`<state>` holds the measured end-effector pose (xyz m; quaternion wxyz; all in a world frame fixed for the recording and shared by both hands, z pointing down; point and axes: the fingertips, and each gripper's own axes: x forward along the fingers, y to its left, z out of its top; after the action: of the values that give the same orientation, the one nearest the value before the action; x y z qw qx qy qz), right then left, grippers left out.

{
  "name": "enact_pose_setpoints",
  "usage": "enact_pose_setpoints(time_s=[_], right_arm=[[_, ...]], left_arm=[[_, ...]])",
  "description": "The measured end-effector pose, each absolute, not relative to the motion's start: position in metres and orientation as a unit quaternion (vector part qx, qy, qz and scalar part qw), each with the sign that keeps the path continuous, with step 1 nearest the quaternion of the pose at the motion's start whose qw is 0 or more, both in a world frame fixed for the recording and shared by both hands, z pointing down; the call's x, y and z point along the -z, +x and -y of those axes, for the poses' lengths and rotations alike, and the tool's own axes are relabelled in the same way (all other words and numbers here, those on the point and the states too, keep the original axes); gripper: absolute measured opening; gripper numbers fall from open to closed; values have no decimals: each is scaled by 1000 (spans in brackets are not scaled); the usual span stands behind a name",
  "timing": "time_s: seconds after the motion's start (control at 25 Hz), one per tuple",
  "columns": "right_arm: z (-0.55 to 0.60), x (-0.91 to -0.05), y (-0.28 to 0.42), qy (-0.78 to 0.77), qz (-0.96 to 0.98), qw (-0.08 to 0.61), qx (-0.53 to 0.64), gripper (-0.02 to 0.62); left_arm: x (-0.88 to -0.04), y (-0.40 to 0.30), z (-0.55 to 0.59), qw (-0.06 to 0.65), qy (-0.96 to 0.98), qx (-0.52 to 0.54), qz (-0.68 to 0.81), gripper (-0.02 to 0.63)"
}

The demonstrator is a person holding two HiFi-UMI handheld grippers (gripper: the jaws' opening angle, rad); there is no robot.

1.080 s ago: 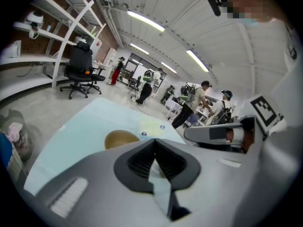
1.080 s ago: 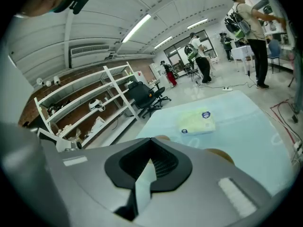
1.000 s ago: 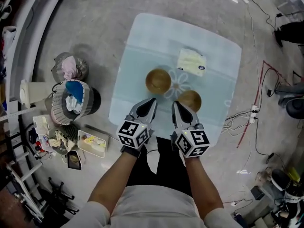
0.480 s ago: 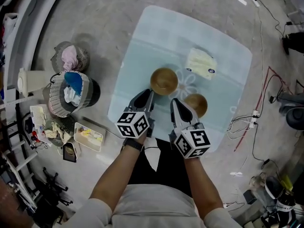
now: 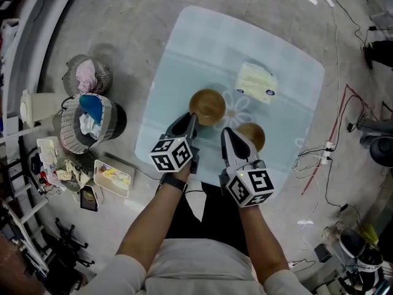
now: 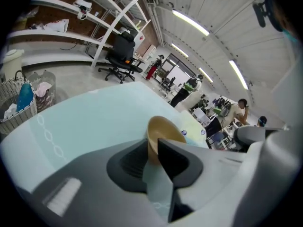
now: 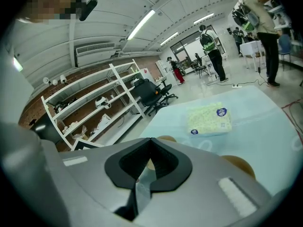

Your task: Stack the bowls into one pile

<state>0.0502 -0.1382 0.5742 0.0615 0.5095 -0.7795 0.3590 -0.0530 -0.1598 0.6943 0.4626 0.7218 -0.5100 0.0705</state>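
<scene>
Two brown wooden bowls stand apart on the pale blue table [image 5: 178, 66]. The left bowl [image 5: 207, 106] [image 6: 163, 129] has its near rim between the jaws of my left gripper [image 5: 191, 120] [image 6: 152, 150], which is shut on that rim. The right bowl [image 5: 251, 136] [image 7: 239, 165] sits just right of my right gripper [image 5: 226, 135] [image 7: 149, 145]. That gripper is shut with nothing in it and hovers between the two bowls. Over its jaws a sliver of the left bowl [image 7: 165, 138] shows.
A pack of tissues [image 5: 256, 83] [image 7: 209, 118] lies on the table beyond the bowls. On the floor to the left stand wire baskets [image 5: 89, 125] and clutter. Cables [image 5: 334, 109] run along the table's right side. Several people stand far off.
My left gripper has moved forward and closed on the left bowl's near rim. The right gripper has stayed near the right bowl. Both bowls stand where they were.
</scene>
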Motion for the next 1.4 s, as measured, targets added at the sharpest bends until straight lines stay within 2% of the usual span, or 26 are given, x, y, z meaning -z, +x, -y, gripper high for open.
enact_pose_setpoints(time_s=[0.16, 0.24, 1.04, 1.4], right_arm=[[139, -575, 56, 514, 776, 61, -362, 11], [138, -576, 59, 516, 773, 60, -364, 11], [116, -532, 76, 556, 750, 28, -357, 10], [86, -496, 95, 591, 734, 8, -336, 10]], left_arm=[[-695, -55, 164, 465, 714, -70, 518, 39], [-695, -56, 165, 466, 713, -72, 519, 14], [-633, -53, 154, 462, 738, -76, 486, 14], [-592, -29, 133, 449, 769, -79, 448, 14]])
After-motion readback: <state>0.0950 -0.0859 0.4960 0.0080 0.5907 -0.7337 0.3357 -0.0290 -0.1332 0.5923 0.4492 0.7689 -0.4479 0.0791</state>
